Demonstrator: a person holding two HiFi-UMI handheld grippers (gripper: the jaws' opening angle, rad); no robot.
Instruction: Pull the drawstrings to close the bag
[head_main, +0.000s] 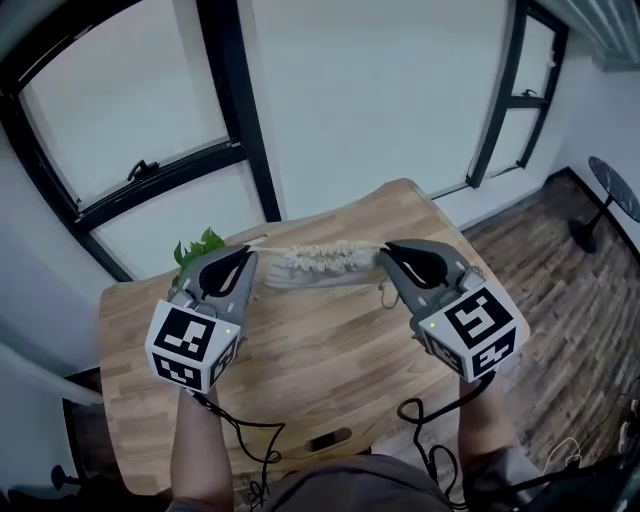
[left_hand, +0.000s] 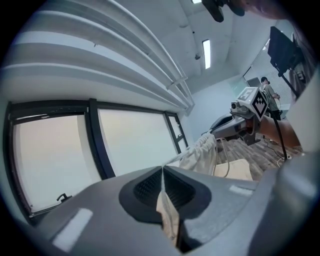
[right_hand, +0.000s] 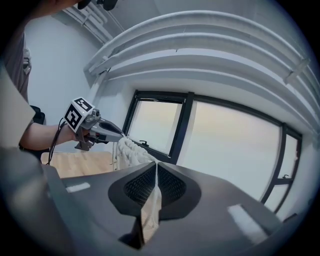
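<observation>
I see the rounded light wooden table below me. The gathered cream cloth drawstring bag is stretched over its far side between my tools. My left gripper and right gripper are each clamped tight on the cream drawstrings.

Wooden table, small dark object near front edge

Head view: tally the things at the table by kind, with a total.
Grippers, left gripper and right gripper: 2
drawstring, one clamped per gripper: 2
cloth bag: 1
green plant: 1
wooden table: 1
Total: 7
</observation>
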